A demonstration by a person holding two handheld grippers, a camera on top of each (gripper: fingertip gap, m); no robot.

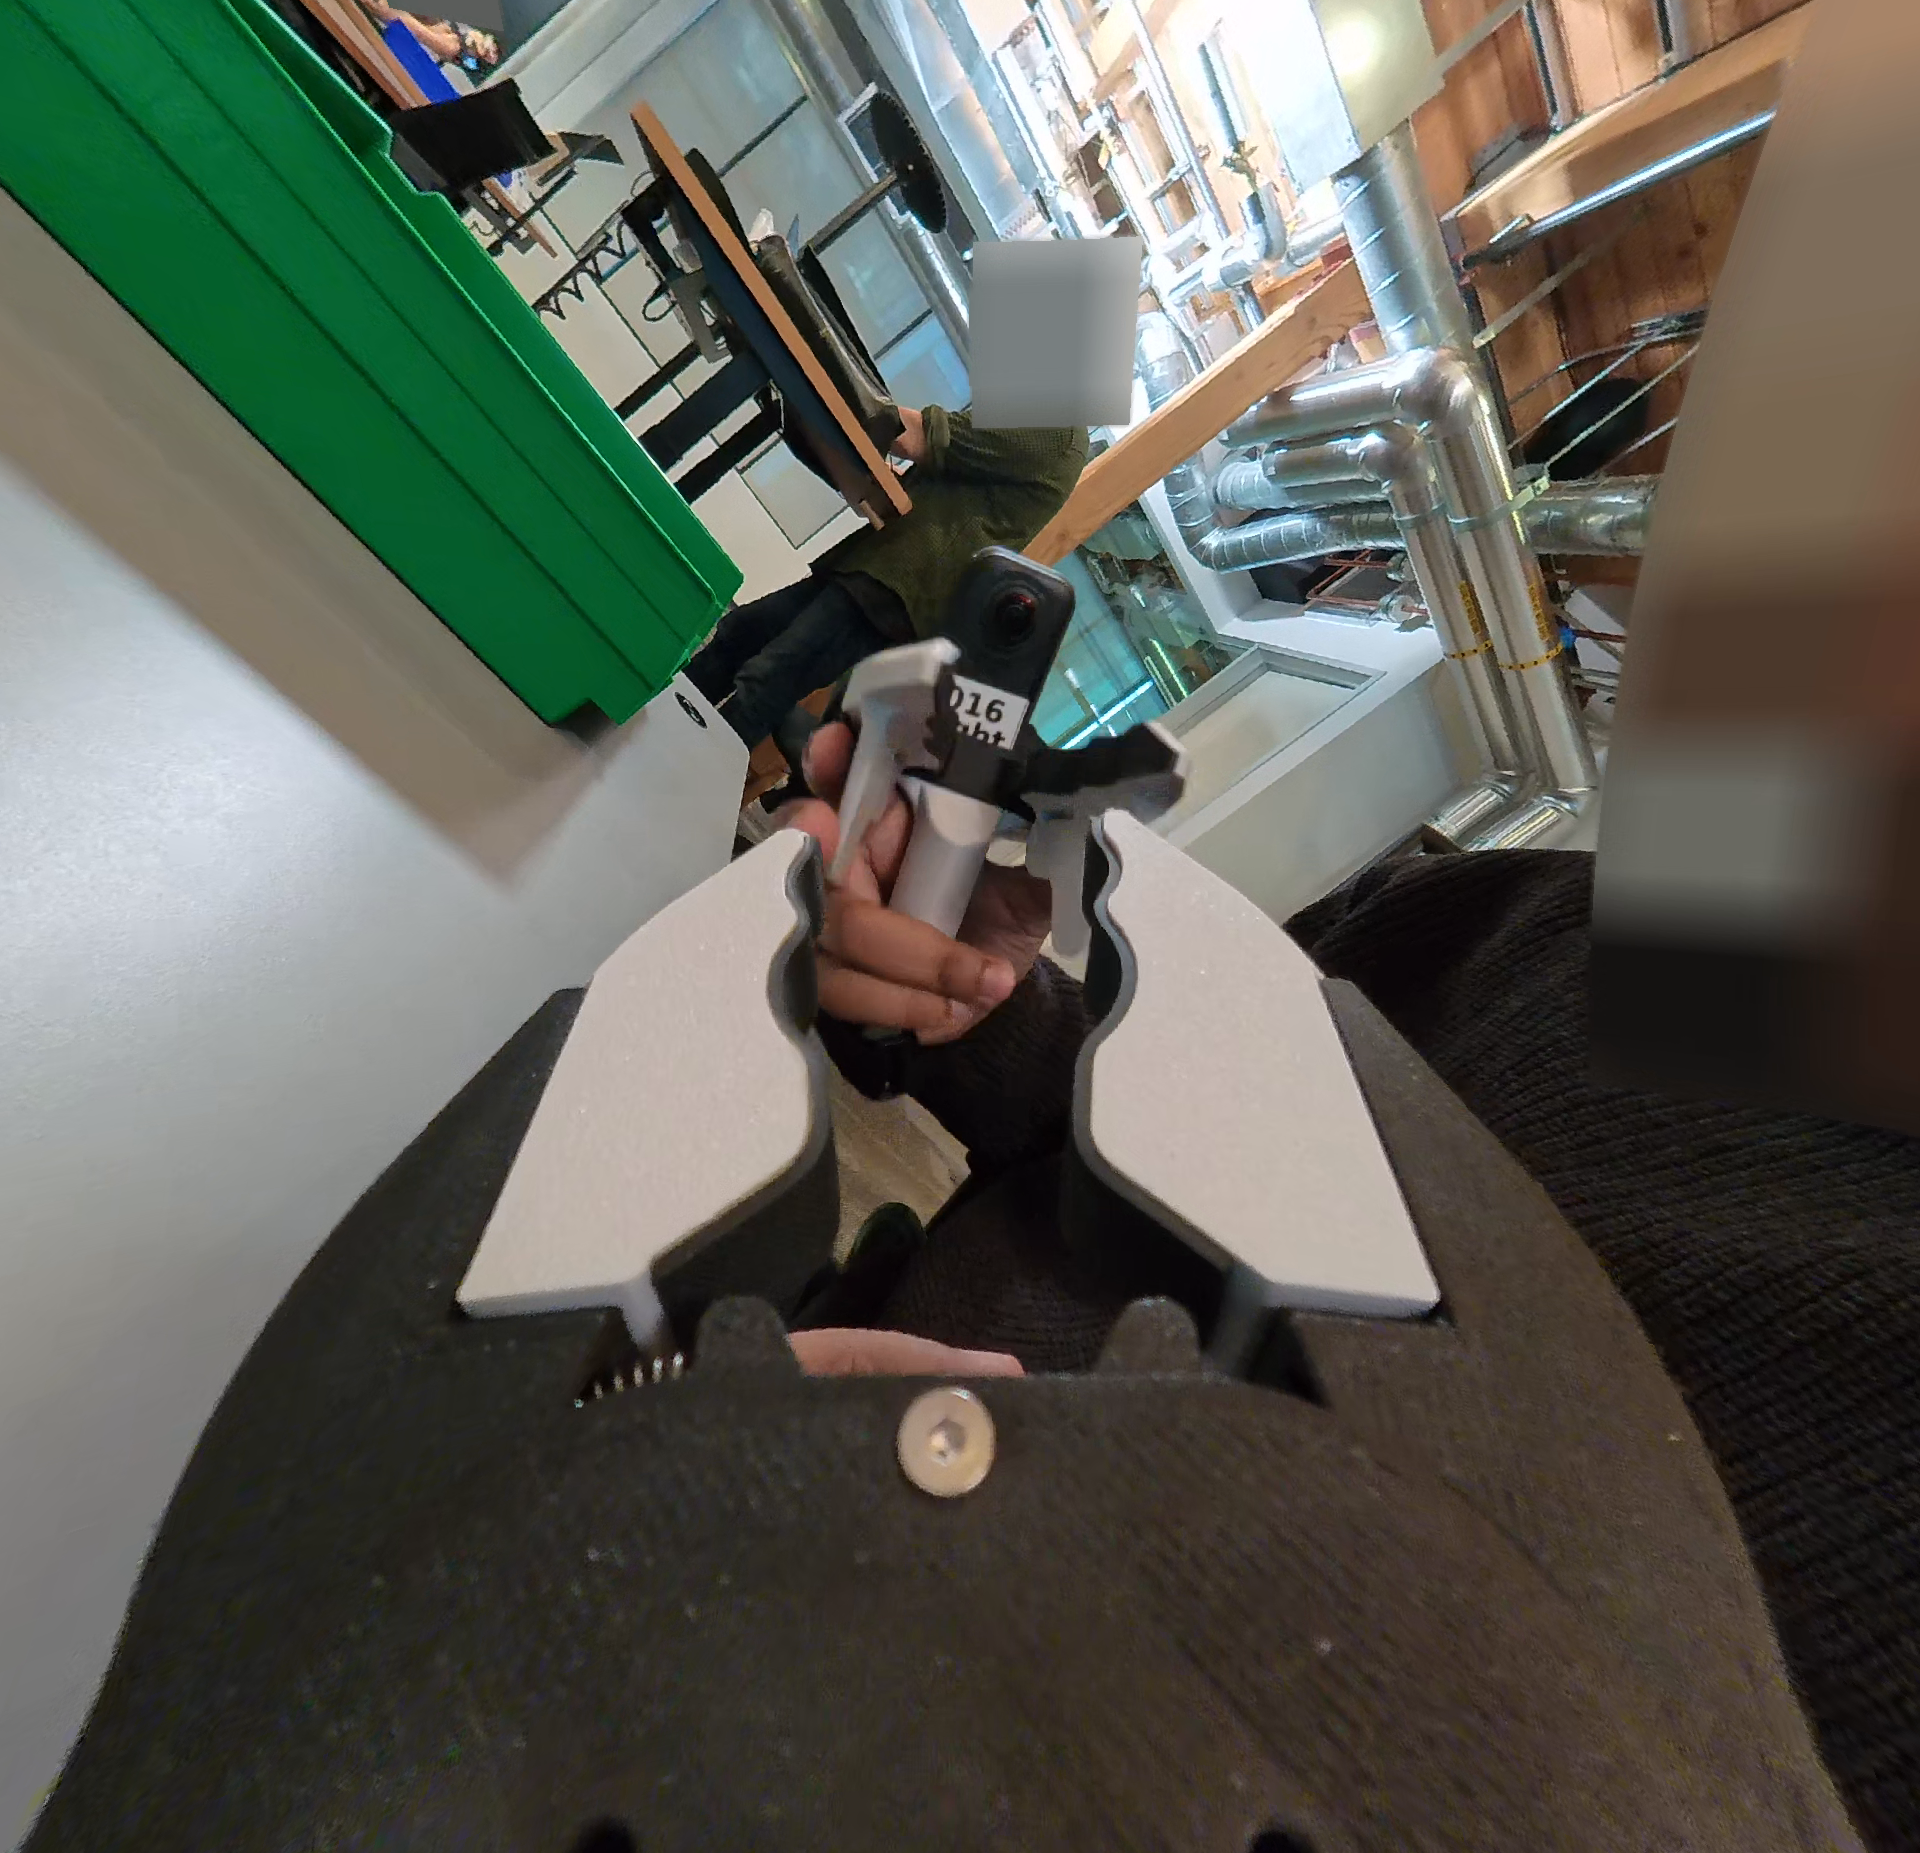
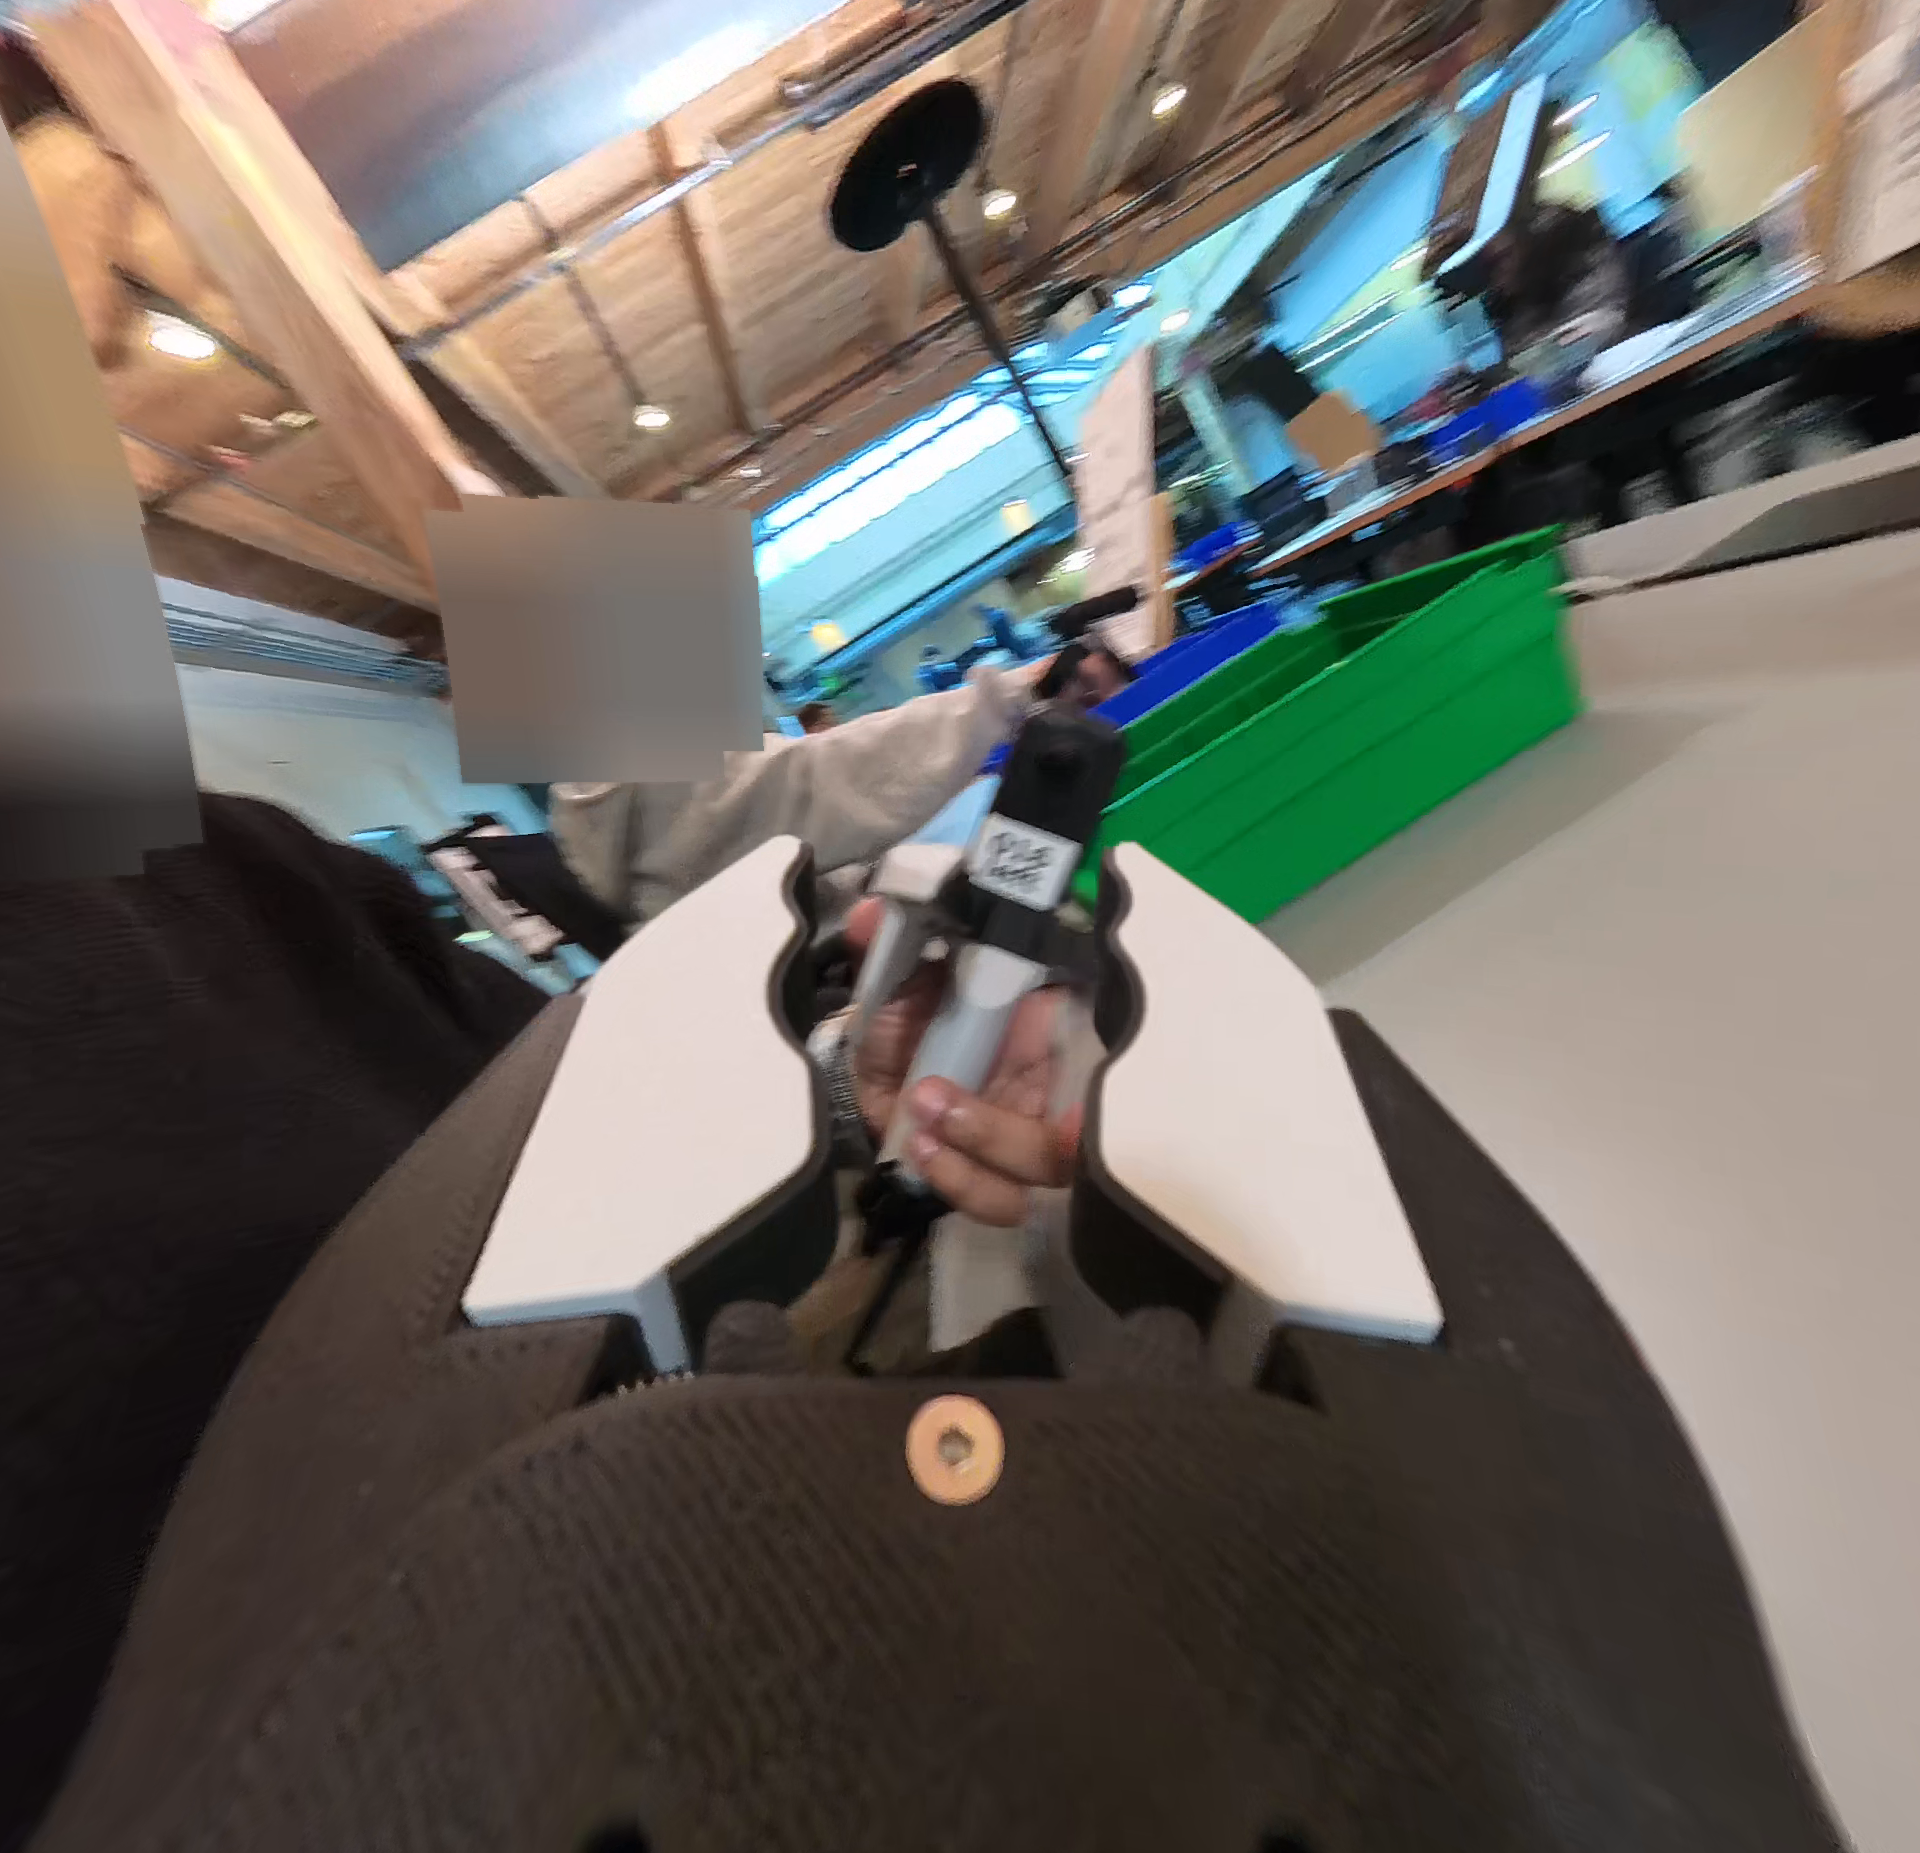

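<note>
The left gripper [image 1: 951,868] is raised and tilted, its two pale fingers [image 1: 686,1055] apart with nothing between them. Straight ahead of it, framed in the gap, is the right gripper [image 1: 1013,764], seen from its front, held in a hand [image 1: 925,956] that wraps its grey handle. That gripper's black camera [image 1: 1013,619] with a white sticker sits on top. Up and to the left of the left gripper, a green bin [image 1: 343,317] stands on a pale table [image 1: 156,868]. A person in an olive top [image 1: 971,515] sits well beyond. A dark knitted sleeve [image 1: 1558,1076] fills the lower right.

The right gripper [image 2: 951,868] also has its fingers [image 2: 675,1097] spread and empty. Between them shows the left gripper [image 2: 997,930], blurred, gripped by a hand [image 2: 977,1107] round its handle. To the right and beyond sits the green bin [image 2: 1382,712] on the pale table [image 2: 1610,1024], with blue bins [image 2: 1205,660] behind it. A person in a light grey sleeve [image 2: 831,775] reaches across just past the fingertips.
</note>
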